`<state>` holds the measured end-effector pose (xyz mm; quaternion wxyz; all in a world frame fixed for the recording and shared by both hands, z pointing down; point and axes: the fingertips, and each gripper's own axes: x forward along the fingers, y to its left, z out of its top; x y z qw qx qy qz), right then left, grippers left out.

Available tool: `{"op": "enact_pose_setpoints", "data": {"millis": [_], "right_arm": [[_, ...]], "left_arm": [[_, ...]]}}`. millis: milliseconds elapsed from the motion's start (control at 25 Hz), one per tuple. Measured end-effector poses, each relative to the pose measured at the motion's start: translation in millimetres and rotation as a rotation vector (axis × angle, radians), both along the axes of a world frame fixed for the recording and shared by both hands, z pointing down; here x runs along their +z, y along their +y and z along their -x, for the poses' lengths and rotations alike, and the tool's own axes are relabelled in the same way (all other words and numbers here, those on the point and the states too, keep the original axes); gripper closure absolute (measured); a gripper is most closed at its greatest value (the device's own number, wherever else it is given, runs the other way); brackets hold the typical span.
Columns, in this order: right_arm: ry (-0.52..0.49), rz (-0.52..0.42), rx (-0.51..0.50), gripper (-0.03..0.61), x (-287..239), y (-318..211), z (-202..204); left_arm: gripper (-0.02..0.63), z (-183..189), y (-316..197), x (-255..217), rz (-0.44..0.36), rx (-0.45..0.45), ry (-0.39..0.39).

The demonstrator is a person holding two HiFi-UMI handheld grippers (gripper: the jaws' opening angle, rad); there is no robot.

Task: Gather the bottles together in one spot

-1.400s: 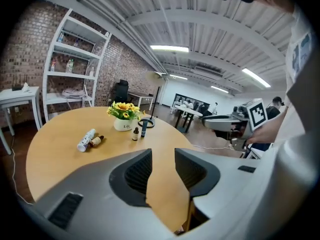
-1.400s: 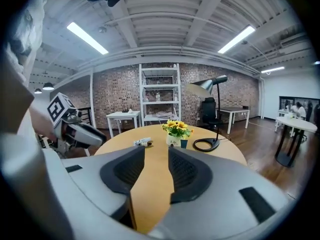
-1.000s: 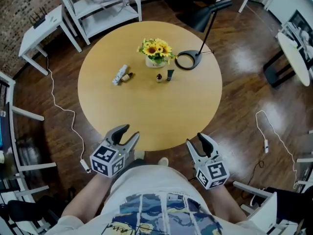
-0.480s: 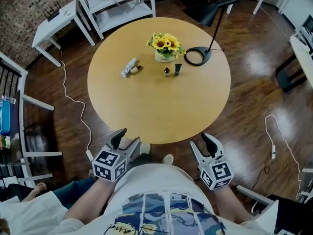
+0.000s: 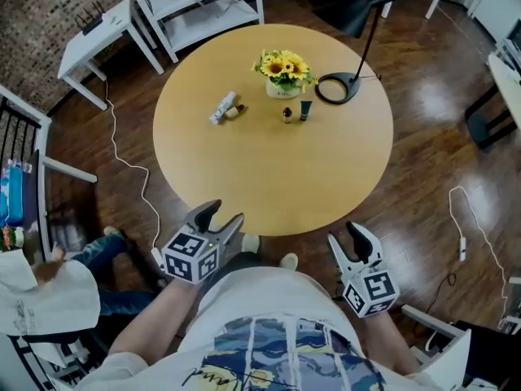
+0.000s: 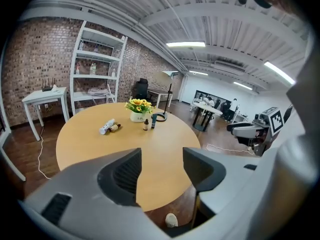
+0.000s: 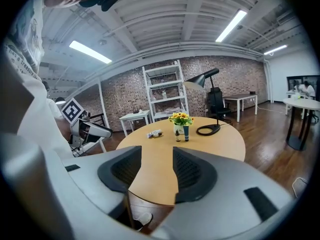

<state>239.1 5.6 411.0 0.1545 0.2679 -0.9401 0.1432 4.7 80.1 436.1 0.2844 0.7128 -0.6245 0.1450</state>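
Several small bottles sit at the far side of the round wooden table (image 5: 269, 186). A white bottle (image 5: 221, 107) (image 6: 106, 127) lies next to a brown one (image 5: 235, 112), also on its side. A brown dropper bottle (image 5: 287, 115) (image 7: 177, 135) and a dark teal bottle (image 5: 305, 110) (image 7: 186, 132) stand upright in front of the sunflower pot (image 5: 284, 72). My left gripper (image 5: 222, 217) (image 6: 161, 166) hovers at the table's near edge; its jaws have just been opening and nothing is between them. My right gripper (image 5: 348, 236) (image 7: 156, 166) is open and empty, off the near edge.
A black desk lamp base (image 5: 336, 89) rests to the right of the flowers. A white shelf unit (image 5: 199, 6) and a small white side table (image 5: 98, 35) stand beyond the table. Another person's leg (image 5: 106, 251) and white sleeve (image 5: 45, 296) are at the left. Cables lie on the floor (image 5: 130, 165).
The left jaws have spread wider. Both grippers stay near the table's front edge. A person's leg and sleeve have come further into view at the lower left.
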Motion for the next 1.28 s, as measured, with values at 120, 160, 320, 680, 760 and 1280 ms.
{"op": "enact_pose_setpoints", "data": {"millis": [120,160,320,680,760,1280], "right_arm": [[0.012,0.011,0.029,0.365,2,-2,3],[0.015,0.018,0.04,0.365,2,-3,6],[0.038,0.028,0.078,0.365,1,-8,19],[0.101,0.087,0.205,0.364,-2,-13,56],[0.109,0.097,0.237,0.364,-3,-15,61],[0.145,0.13,0.384,0.364,-3,-13,65]], "left_arm": [[0.365,19,-22,16,0.014,0.041,-0.029],[0.365,28,-32,22,0.022,0.063,-0.051],[0.379,81,-85,45,0.039,0.138,-0.185],[0.38,198,-233,120,0.158,0.225,-0.313],[0.38,207,-253,138,0.18,0.26,-0.33],[0.391,228,-306,196,0.242,0.384,-0.354]]}}
